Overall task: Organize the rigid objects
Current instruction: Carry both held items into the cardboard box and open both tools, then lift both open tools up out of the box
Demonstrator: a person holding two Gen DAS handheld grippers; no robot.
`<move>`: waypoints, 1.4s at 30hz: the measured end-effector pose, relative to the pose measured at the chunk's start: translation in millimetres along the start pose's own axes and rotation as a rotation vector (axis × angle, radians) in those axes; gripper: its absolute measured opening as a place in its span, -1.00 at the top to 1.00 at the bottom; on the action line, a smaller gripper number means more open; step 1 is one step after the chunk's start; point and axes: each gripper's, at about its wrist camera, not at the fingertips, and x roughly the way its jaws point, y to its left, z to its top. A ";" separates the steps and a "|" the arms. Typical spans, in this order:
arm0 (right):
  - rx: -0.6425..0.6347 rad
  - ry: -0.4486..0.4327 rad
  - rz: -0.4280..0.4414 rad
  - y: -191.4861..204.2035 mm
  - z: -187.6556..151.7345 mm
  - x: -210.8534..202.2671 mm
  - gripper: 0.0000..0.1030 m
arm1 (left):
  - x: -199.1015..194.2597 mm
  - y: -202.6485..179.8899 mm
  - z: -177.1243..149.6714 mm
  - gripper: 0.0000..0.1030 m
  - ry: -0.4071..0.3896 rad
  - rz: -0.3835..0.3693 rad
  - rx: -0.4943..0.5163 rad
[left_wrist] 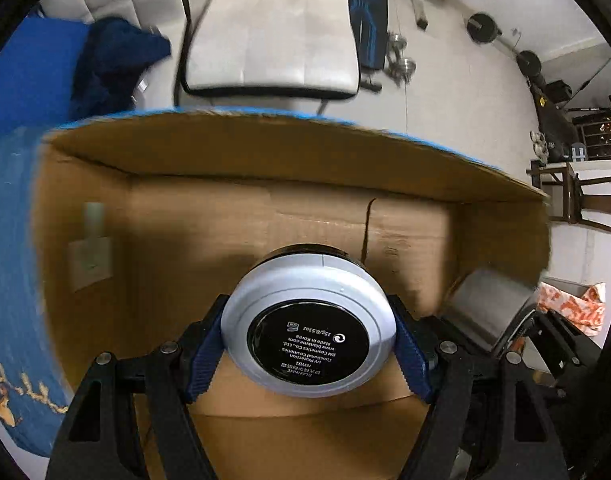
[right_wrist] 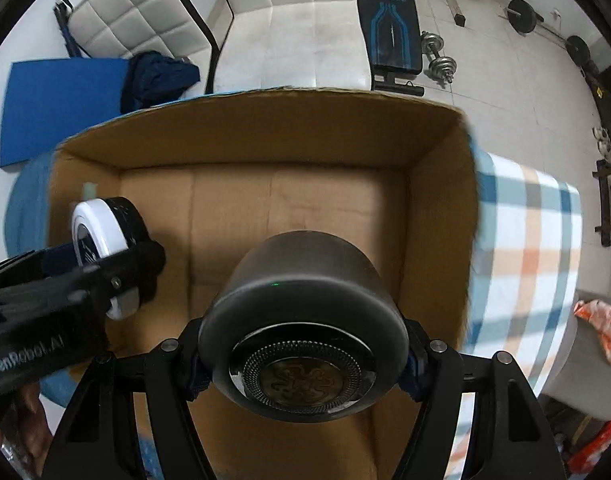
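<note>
My left gripper is shut on a round white compact with a black label and holds it over the open cardboard box. It also shows in the right wrist view, at the box's left side. My right gripper is shut on a dark grey metal cup, its patterned base toward the camera, held above the box. The cup shows at the right in the left wrist view. The box floor is bare brown cardboard.
The box stands on a blue cloth and a plaid cloth. Beyond it are a white chair, a dark blue garment, a blue mat, a weight bench and dumbbells on a tiled floor.
</note>
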 end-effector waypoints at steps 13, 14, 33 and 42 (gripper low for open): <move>-0.087 0.091 -0.082 22.3 43.0 61.0 -0.43 | 51.8 0.7 26.7 -0.43 0.124 -0.002 -0.024; -0.092 0.097 -0.091 23.8 43.9 61.8 -0.43 | 51.8 -0.5 26.8 -0.43 0.124 0.007 -0.020; -0.079 0.075 -0.105 24.2 16.7 18.4 -0.69 | -29.6 -5.5 -23.2 -0.84 0.019 0.044 -0.027; -0.005 -0.048 -0.078 25.8 -45.3 -24.9 -0.86 | -74.1 -7.8 -82.7 -0.95 -0.154 0.076 -0.001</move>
